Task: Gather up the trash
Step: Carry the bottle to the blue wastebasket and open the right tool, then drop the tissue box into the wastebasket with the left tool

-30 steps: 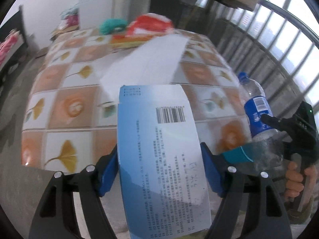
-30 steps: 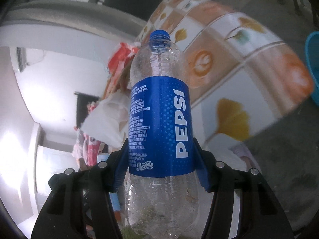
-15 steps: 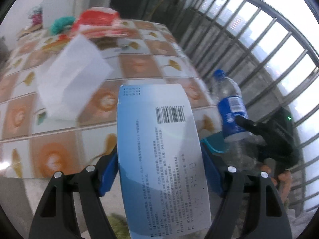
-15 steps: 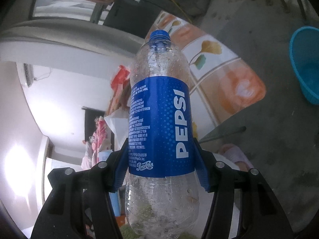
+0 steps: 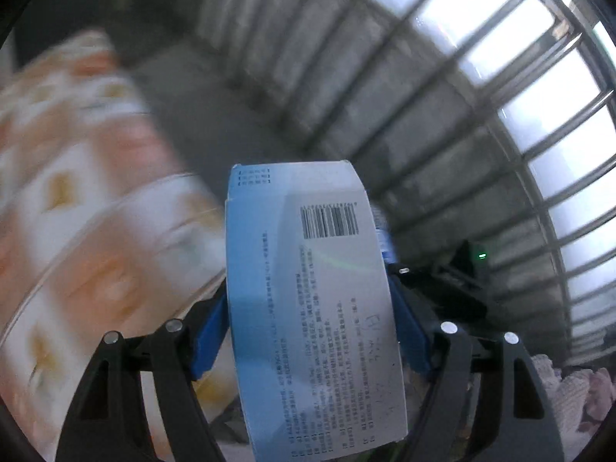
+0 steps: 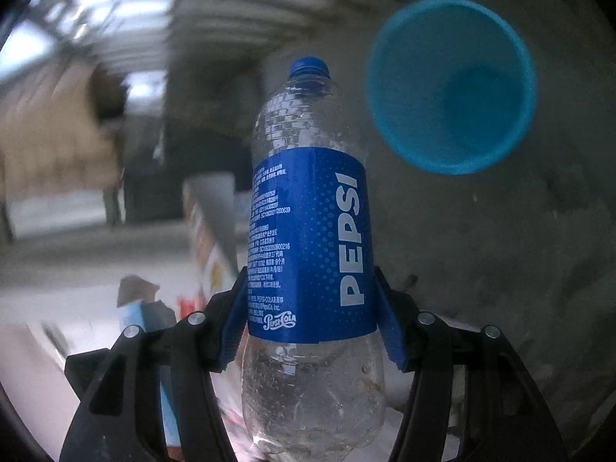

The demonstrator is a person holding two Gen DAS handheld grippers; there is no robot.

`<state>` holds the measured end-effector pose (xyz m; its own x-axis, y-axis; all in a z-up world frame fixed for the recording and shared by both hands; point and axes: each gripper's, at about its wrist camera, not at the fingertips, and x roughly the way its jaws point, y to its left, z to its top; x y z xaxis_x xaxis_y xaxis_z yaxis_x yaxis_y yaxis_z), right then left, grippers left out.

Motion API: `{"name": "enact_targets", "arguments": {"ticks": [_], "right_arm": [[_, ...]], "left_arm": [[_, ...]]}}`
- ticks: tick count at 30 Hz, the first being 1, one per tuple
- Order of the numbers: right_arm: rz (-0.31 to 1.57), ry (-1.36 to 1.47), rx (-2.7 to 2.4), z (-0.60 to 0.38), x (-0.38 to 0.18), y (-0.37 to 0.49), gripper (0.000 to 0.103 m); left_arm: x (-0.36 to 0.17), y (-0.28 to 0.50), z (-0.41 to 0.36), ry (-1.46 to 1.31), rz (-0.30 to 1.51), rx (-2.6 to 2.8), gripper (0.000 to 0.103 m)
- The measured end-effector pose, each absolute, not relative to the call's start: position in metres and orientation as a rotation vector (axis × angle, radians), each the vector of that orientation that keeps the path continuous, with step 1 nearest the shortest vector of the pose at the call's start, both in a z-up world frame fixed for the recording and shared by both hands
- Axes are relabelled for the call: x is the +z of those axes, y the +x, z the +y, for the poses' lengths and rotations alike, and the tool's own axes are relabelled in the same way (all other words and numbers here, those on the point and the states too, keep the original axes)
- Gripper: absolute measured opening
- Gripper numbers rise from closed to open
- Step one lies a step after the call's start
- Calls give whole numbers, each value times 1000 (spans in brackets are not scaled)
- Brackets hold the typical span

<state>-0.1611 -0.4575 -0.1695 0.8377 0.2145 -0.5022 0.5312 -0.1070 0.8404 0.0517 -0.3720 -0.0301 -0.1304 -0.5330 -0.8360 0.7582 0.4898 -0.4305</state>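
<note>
The left tool (image 5: 308, 331) is clamped on a pale blue carton (image 5: 312, 308), beside the tiled worktop (image 5: 77, 231) and window bars (image 5: 519, 115). The right tool (image 6: 312, 327) grips an empty Pepsi bottle (image 6: 308, 238) above grey concrete floor (image 6: 500, 250), near a blue bin (image 6: 450, 84).

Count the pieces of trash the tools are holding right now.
2. A light blue carton with a barcode is clamped in the left tool; an empty Pepsi bottle is clamped in the right tool. Blur may hide other trash.
</note>
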Motion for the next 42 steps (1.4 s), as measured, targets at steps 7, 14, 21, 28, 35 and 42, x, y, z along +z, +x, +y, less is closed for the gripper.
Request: {"name": "enact_targets", "arguments": {"ticks": [7,14,21,28,35,42], "right_arm": [[454,1948,-387,-491,-246,-170,61],[343,2027,-570,-525,-284,-197,78],[408,1891,-604,-522,-264,-205,78],[526,1625,-641,-510,-223,-199,78],[640,1198,-710,-472,-149,-180,87],[652,696,-770,-419,-58,-132,95]], "left_arm": [[-115,58,-525,399,1428,-1102,77],[-143,62,-570,257,1475,-1073,88],[-120,46,-545,258,1385,-1168,88],[-84,35,-495,189,1265,-1264,88],[-48,21,-428,168,1212,-1350,95],[1,26,-332,27,1101,-1315,97]]}}
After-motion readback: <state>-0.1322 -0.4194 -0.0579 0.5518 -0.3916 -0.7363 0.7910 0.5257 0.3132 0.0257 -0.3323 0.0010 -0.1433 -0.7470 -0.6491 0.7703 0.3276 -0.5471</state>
